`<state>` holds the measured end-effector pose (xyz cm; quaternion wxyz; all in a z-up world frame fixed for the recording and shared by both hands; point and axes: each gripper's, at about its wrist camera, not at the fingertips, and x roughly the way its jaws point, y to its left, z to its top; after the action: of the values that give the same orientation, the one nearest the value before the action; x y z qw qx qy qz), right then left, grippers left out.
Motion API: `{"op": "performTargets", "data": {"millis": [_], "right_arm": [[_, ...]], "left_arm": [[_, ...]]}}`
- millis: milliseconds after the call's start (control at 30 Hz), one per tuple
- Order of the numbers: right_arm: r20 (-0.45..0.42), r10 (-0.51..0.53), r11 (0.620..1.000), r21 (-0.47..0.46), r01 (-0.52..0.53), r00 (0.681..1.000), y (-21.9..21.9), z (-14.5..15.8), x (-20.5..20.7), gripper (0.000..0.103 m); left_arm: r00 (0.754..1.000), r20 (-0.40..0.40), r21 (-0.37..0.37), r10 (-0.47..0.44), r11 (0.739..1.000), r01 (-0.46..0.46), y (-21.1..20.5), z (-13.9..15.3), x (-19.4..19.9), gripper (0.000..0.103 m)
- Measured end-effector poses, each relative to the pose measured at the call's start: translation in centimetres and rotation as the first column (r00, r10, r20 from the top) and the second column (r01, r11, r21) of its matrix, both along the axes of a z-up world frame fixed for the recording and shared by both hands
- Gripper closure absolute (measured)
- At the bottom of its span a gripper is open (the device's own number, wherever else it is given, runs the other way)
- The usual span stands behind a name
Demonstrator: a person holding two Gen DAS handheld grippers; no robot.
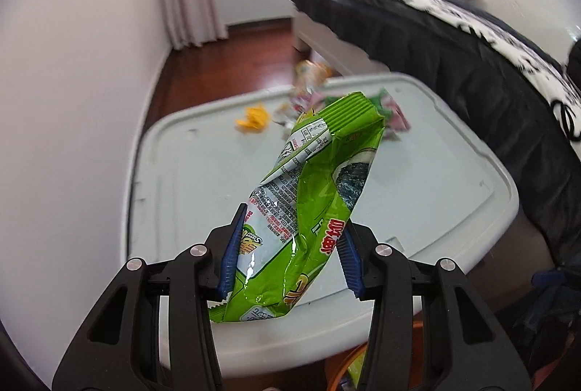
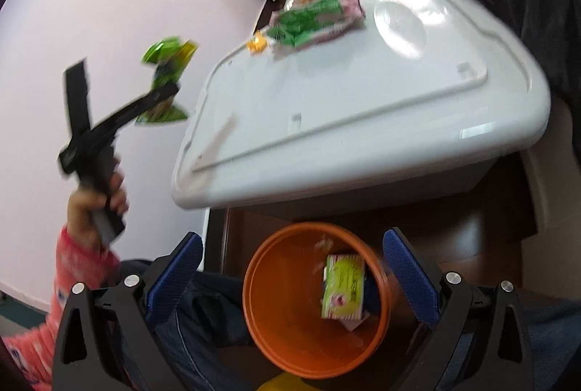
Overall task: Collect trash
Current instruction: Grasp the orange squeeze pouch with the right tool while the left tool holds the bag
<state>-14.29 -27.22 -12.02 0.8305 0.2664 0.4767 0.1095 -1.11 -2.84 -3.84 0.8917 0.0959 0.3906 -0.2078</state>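
My left gripper (image 1: 290,245) is shut on a crumpled green snack bag (image 1: 312,195) and holds it above the white bin lid (image 1: 189,180). The right wrist view shows the same gripper (image 2: 159,93) with the green bag (image 2: 167,64) raised to the left of the lid (image 2: 363,108). My right gripper (image 2: 290,278) is open and empty, just above an orange bucket (image 2: 276,325) that holds a green and white wrapper (image 2: 343,285). More wrappers (image 2: 316,20) and a yellow scrap (image 2: 257,44) lie at the lid's far end.
A bed with a black and white cover (image 1: 454,39) runs along the right of the lid. A white wall (image 1: 72,100) stands on the left. A wrapper (image 1: 310,69) lies on the wooden floor beyond the lid.
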Motion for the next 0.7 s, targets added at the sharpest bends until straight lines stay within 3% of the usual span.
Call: {"op": "performTargets", "data": {"millis": [167,367,467,700], "right_arm": [[0.088,0.039,0.998,-0.045,-0.035,0.995,-0.4,4.2,7.0,0.005],[0.085,0.083,0.991,-0.115,-0.072,0.993,0.7,6.9,19.3,0.005],[0.053,0.055,0.994,-0.101,-0.05,0.997,1.2,6.7,26.1,0.005],[-0.046,-0.022,0.97,-0.243,0.01,0.999,2.9,2.4,39.3,0.005]], "left_arm": [[0.996,-0.003,-0.064,0.093,0.994,-0.093,1.2,0.6,-0.5,0.058],[0.991,-0.011,-0.121,0.133,0.984,-0.133,2.0,1.0,-0.9,0.058],[0.987,-0.016,-0.122,0.157,0.98,-0.158,2.5,0.9,-0.8,0.058],[0.982,-0.052,-0.136,0.179,0.973,-0.185,3.9,0.8,-0.2,0.058]]}}
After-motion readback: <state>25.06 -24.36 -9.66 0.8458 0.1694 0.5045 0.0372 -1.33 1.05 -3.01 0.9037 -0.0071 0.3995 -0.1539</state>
